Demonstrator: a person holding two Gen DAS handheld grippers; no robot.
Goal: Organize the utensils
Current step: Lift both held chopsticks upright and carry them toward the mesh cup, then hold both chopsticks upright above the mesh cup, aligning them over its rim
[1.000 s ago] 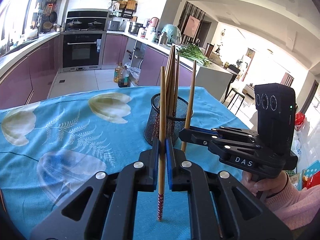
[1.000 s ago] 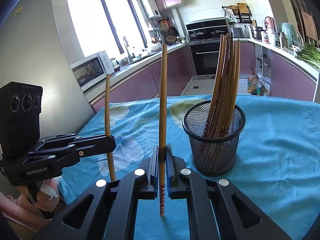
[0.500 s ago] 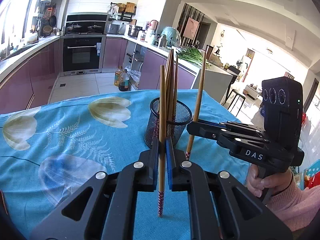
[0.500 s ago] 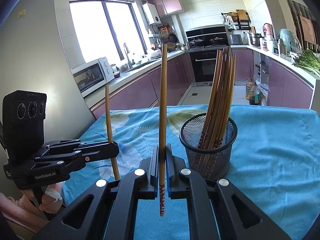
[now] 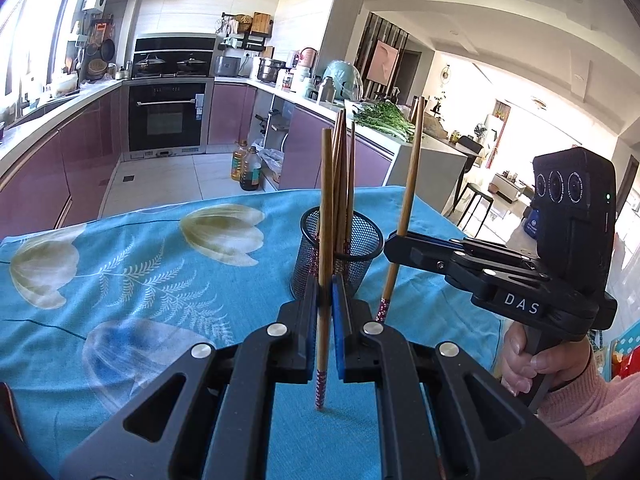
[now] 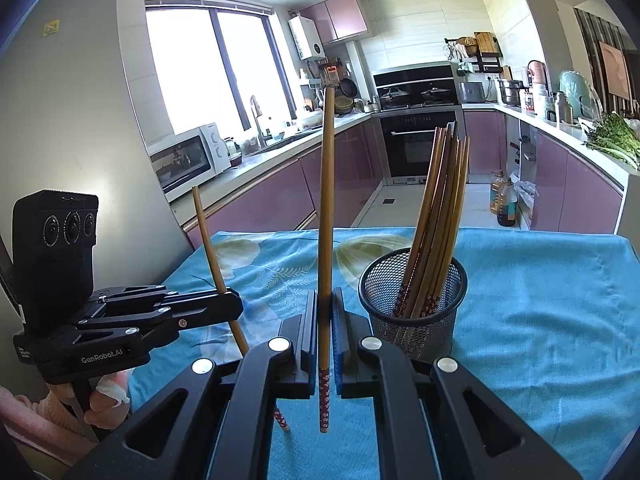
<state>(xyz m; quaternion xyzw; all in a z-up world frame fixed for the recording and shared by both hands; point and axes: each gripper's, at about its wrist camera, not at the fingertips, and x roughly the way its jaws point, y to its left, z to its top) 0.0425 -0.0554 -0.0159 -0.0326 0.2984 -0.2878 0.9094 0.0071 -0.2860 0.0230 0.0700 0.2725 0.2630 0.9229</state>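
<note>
A black mesh cup (image 5: 340,252) (image 6: 414,312) stands on the table and holds several wooden chopsticks (image 6: 440,216). My left gripper (image 5: 325,292) is shut on one upright chopstick (image 5: 326,208). It also shows at the left of the right wrist view (image 6: 230,300). My right gripper (image 6: 325,312) is shut on another upright chopstick (image 6: 327,208). It shows right of the cup in the left wrist view (image 5: 394,240), its chopstick (image 5: 408,200) tilted slightly. Both grippers are held above the table, a little back from the cup.
The table has a teal flowered cloth (image 5: 140,272) (image 6: 540,300). Its far edge faces a kitchen with purple cabinets and an oven (image 5: 166,116). The person's hands (image 5: 536,360) hold the gripper handles at the table's sides.
Both grippers have risen and drawn back from the cup, each with its chopstick. The cup looks smaller and lower in both views.
</note>
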